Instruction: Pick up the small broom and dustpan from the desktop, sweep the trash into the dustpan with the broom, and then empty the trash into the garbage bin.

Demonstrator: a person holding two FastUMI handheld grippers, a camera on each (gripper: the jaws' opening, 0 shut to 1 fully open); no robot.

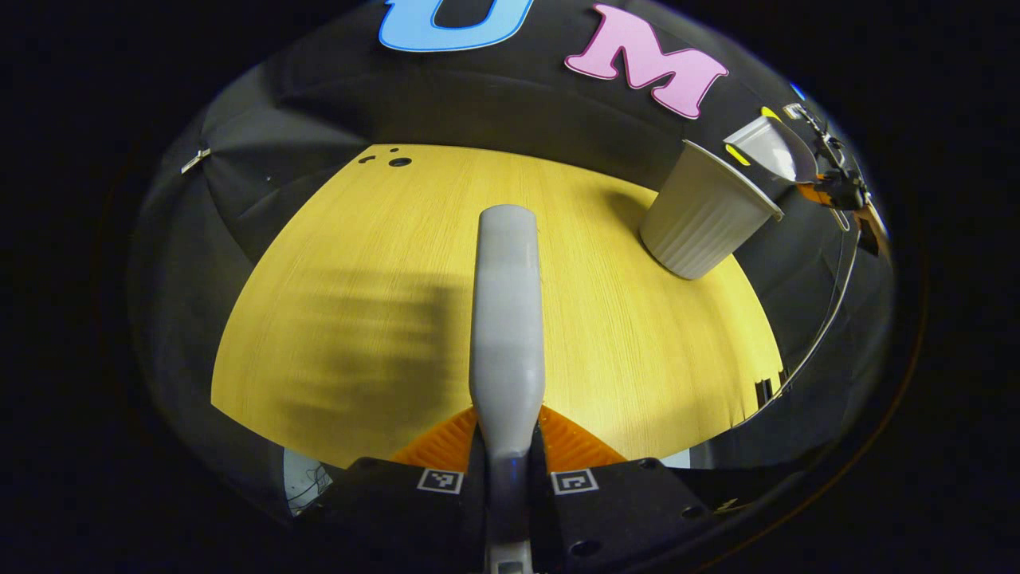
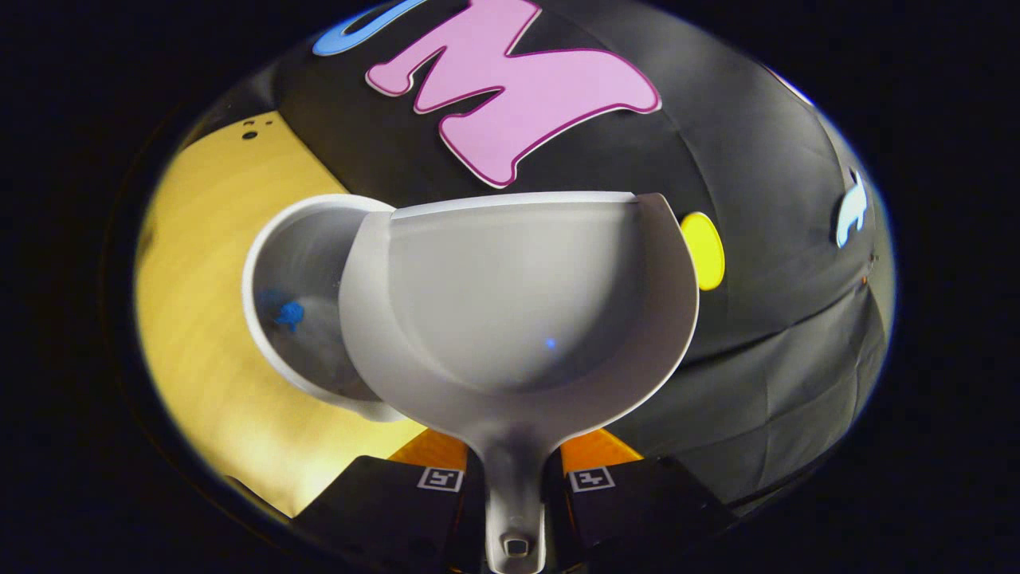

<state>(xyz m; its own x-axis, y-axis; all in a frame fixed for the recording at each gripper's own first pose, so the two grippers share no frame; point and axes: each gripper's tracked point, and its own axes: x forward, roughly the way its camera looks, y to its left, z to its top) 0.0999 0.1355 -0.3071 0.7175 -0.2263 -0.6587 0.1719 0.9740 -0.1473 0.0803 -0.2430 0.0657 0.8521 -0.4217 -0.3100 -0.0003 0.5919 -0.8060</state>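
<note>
Left gripper [image 1: 507, 466] clamps broom [image 1: 507, 319] handle over desk [image 1: 358, 335]; bin [image 1: 705, 211] far right. Right gripper [image 2: 514, 478] grips dustpan [image 2: 518, 311] w/ lip over bin [image 2: 299, 295]; blue scrap [image 2: 288, 313] inside.

Grey dustpan [image 2: 518, 319], white ribbed bin [image 1: 705, 215], yellow desktop [image 1: 358, 263].

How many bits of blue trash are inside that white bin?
1 that I can see: a blue scrap lying inside the white bin, left of the dustpan. The dustpan covers part of the bin, so more may be hidden.
</note>
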